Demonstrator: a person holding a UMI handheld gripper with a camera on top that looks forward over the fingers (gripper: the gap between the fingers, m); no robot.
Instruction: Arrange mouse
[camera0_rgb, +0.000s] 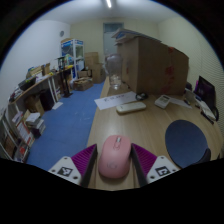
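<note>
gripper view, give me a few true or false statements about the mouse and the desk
1. The pink mouse lies between the gripper fingers. True.
2. The mouse sits on the blue mouse pad. False: it is on the bare wooden desk, with the pad off to one side.
3. A cardboard box stands at the desk's far end. True.
4. The floor is red. False: the floor is blue.
</note>
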